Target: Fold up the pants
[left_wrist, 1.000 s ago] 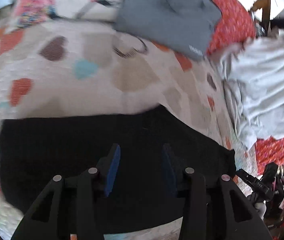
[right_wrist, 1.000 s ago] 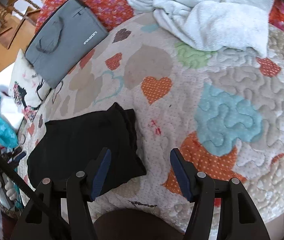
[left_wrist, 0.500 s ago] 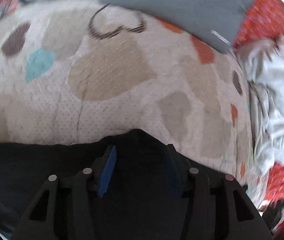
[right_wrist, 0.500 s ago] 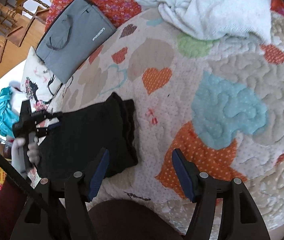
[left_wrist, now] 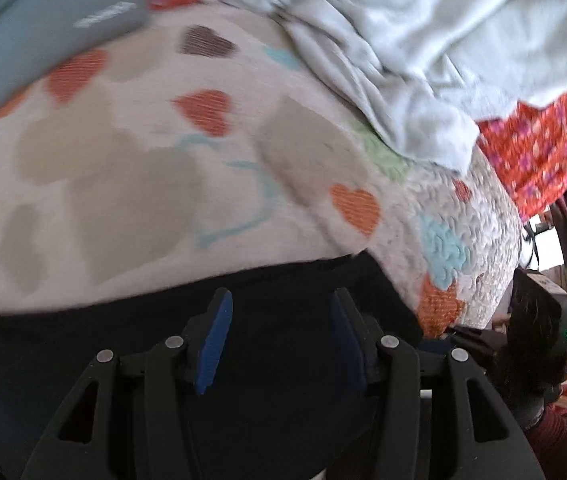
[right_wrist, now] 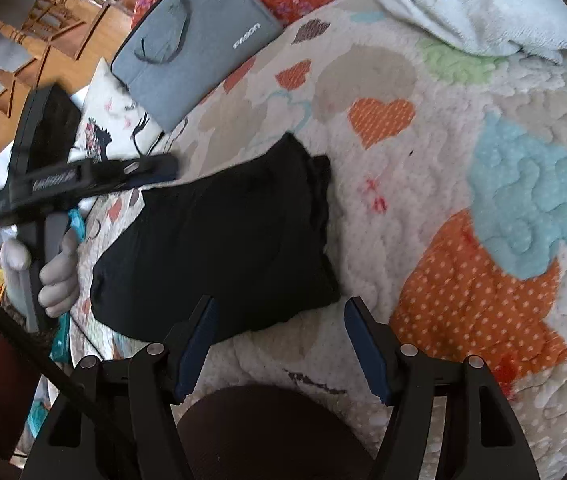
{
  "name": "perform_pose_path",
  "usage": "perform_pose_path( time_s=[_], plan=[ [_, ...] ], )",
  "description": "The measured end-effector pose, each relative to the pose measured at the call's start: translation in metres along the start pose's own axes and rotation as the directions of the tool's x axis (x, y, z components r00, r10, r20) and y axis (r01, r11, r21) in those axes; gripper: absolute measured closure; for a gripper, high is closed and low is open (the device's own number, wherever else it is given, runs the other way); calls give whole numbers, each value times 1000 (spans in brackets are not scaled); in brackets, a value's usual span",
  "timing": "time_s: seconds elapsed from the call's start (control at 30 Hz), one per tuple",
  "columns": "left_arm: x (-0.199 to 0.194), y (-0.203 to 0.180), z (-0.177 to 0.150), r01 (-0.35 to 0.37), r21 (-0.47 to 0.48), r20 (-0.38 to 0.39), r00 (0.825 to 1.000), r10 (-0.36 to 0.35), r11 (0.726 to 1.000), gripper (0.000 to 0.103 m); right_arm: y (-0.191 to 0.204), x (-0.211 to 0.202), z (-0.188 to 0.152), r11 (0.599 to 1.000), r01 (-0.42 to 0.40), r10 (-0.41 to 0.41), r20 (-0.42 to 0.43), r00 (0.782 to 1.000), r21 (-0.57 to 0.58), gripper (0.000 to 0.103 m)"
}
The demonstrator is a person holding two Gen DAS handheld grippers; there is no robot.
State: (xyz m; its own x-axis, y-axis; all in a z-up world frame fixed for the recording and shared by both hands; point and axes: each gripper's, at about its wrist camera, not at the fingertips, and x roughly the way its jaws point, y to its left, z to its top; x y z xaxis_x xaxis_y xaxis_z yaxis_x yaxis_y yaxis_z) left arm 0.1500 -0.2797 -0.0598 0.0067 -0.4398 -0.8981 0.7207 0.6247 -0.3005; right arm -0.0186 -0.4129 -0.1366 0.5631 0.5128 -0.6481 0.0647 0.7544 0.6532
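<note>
The black pants (right_wrist: 219, 236) lie folded into a compact bundle on the heart-patterned quilt (right_wrist: 463, 184). In the left wrist view the pants (left_wrist: 275, 360) fill the lower part of the frame. My left gripper (left_wrist: 279, 340) is open, its jaws apart just above the black cloth; it also shows in the right wrist view (right_wrist: 151, 170) at the bundle's far left corner. My right gripper (right_wrist: 279, 344) is open and empty, hovering over the bundle's near edge, with its left finger over the cloth and its right finger over the quilt.
A grey laptop sleeve (right_wrist: 191, 44) lies at the quilt's far side. A pale blanket heap (right_wrist: 463, 4) is at the back right; it also shows in the left wrist view (left_wrist: 423, 40). A printed pillow (right_wrist: 111, 124) and wooden chairs (right_wrist: 23, 40) stand to the left.
The left gripper swung its view rightward across the quilt and came in over the bundle's left corner. The pants bundle lies more compact. The right gripper stayed open and drew slightly closer.
</note>
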Motion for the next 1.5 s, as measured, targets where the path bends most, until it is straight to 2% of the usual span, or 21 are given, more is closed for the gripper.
perform_pose_path(
  time_s=[0.17,0.37,0.4,0.43,0.47,0.5,0.57,0.7,0.83,0.93,1.03,1.1,1.17,1.23,1.27,1.3,1.37,1.4,1.43,1.5],
  plan=[
    [42,-26,17,9,102,-78,997,-1,995,53,-2,14,9,998,-56,56,-6,998,26,31],
    [70,-35,24,0,145,-137,990,20,989,47,0,30,22,995,-93,92,29,995,46,31],
    [70,-37,24,-10,147,-136,990,30,989,55,-1,32,25,993,-102,100,31,994,57,39],
    [69,-38,24,-7,148,-132,991,27,989,67,-2,33,27,992,-109,107,29,994,68,47],
    [67,-39,23,3,150,-133,991,17,989,79,-4,36,30,989,-116,114,22,993,90,69],
    [63,-38,21,1,150,-118,993,17,989,83,-5,36,31,986,-124,122,22,992,107,76],
    [52,-35,17,18,131,-87,996,-7,991,84,-2,34,33,982,-142,140,32,990,120,78],
    [7,-15,4,59,53,26,998,-60,997,84,31,27,38,989,-142,140,42,989,49,79],
    [-44,21,-17,119,-64,153,982,-108,991,84,76,29,46,987,-160,161,26,987,-35,79],
    [-81,69,-42,178,-171,241,961,-134,969,84,119,40,48,979,-164,164,-7,986,-119,79],
    [-97,110,-71,216,-274,299,945,-130,937,84,164,65,49,966,-139,130,-56,990,-217,79],
    [-100,143,-94,243,-368,325,938,-120,898,83,189,84,45,953,-115,92,-92,991,-281,79],
    [-105,179,-122,278,-468,353,929,-111,839,81,215,111,37,930,-82,34,-137,990,-358,77],
    [-110,203,-144,338,-529,400,909,-122,778,77,232,133,27,904,-45,-27,-161,987,-425,75],
    [-118,219,-161,385,-558,446,886,-125,735,71,240,145,21,889,-37,-49,-175,983,-457,67],
    [-122,227,-173,414,-573,479,869,-120,707,64,246,153,15,877,-50,-48,-190,981,-479,50],
    [-138,245,-199,463,-591,544,833,-97,661,59,262,165,5,857,-105,-12,-223,975,-504,35],
    [-147,254,-213,483,-601,573,816,-78,637,58,272,169,0,847,-144,15,-247,969,-512,33],
    [-153,260,-223,489,-613,587,808,-58,621,58,280,173,-4,839,-172,32,-269,963,-516,33],
    [-165,270,-245,481,-643,597,802,-4,595,57,293,176,-5,831,-196,48,-284,958,-521,33]
  ],
)
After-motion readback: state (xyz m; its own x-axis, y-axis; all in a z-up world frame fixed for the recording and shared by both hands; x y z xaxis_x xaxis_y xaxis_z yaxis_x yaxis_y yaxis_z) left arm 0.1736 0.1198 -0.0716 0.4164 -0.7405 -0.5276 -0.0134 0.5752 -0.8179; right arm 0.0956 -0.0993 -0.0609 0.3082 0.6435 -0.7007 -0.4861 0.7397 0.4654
